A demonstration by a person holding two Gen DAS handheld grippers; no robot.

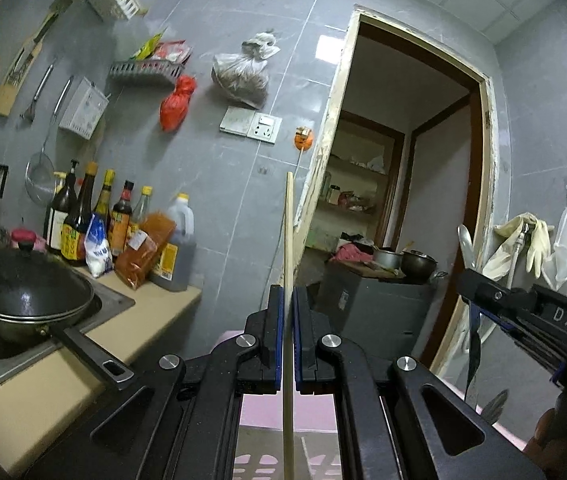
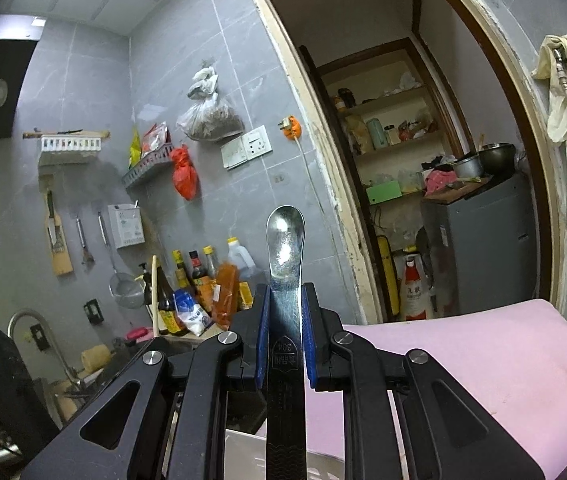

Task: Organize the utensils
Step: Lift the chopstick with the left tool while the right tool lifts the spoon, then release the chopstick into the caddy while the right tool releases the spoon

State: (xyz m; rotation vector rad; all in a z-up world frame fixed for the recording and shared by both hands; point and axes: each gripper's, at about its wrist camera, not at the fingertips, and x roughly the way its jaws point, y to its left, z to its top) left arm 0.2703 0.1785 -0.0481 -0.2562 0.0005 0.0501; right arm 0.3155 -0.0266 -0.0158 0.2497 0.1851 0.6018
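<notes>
Left wrist view: left gripper (image 1: 288, 300) has its jaws clamped on a wooden chopstick (image 1: 288, 240), pinched between the blue pads. The stick runs straight up the centre line; its upper end stands clear against the grey tiled wall (image 1: 211, 200), its lower end is cut off by the frame edge. I see one stick; a second behind it I can't tell. Below the jaws a pink slotted basket (image 1: 283, 412) shows only in slivers, the rest hidden by the gripper body. At the right edge the right gripper (image 1: 471, 280) enters side-on, with a spoon bowl (image 1: 465, 236) sticking up above it and a dark handle hanging below; its pads are not readable from here. Wok with lid (image 1: 23, 284) sits on the stove at left, well apart from both tools.

Right wrist view: right gripper (image 2: 285, 300) has its jaws clamped on a steel spoon (image 2: 285, 248), pads on the flat handle's two edges. Bowl points up past the fingertips, fully visible; the handle carries a "304" stamp, its lower end cropped. The chopstick (image 2: 155, 292) shows as a pale sliver at left, its lower part hidden behind the bottles (image 2: 191, 280) on the surface. The pink object (image 2: 463, 360) at right is too cropped to name.
</notes>
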